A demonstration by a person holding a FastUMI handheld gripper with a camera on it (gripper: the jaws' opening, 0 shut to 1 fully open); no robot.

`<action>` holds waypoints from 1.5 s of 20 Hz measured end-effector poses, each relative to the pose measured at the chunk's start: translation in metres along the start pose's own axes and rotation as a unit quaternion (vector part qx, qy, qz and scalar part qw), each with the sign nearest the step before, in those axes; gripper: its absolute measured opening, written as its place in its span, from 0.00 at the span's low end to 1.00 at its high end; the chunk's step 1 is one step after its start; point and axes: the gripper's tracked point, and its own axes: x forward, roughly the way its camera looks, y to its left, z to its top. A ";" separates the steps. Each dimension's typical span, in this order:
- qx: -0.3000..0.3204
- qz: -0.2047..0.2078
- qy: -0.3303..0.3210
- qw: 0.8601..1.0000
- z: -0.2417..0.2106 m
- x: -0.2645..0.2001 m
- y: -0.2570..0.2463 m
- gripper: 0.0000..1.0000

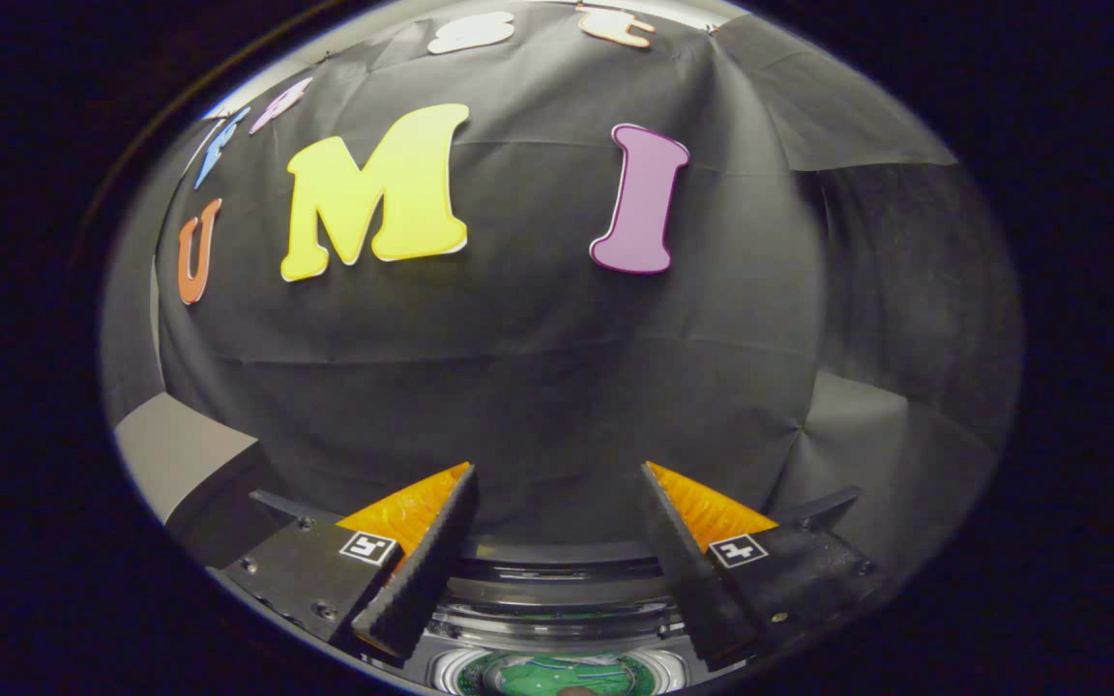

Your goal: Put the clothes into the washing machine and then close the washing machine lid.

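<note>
My gripper (pixel 557 483) is open, its two fingers spread wide with nothing between them. It points at the black cloth wall. Below and between the fingers lies the washing machine (pixel 557 599), seen from above: a grey and glossy dark rim around a round opening. Down in the drum there is green cloth (pixel 557 675), partly hidden by the lower edge of the view. The machine's lid cannot be told apart from the rim here.
The black cloth wall (pixel 538 367) stands just behind the machine. A grey panel (pixel 175 449) is at the left, beside the left finger, and another grey surface (pixel 857 425) shows at the right.
</note>
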 end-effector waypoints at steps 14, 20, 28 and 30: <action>-0.001 -0.024 -0.039 0.999 -0.022 -0.067 -0.001 1.00; -0.003 -0.025 -0.047 0.999 -0.033 -0.087 -0.003 1.00; -0.003 -0.025 -0.041 0.999 -0.054 -0.113 -0.004 1.00; -0.006 -0.026 -0.036 0.999 -0.062 -0.121 -0.005 1.00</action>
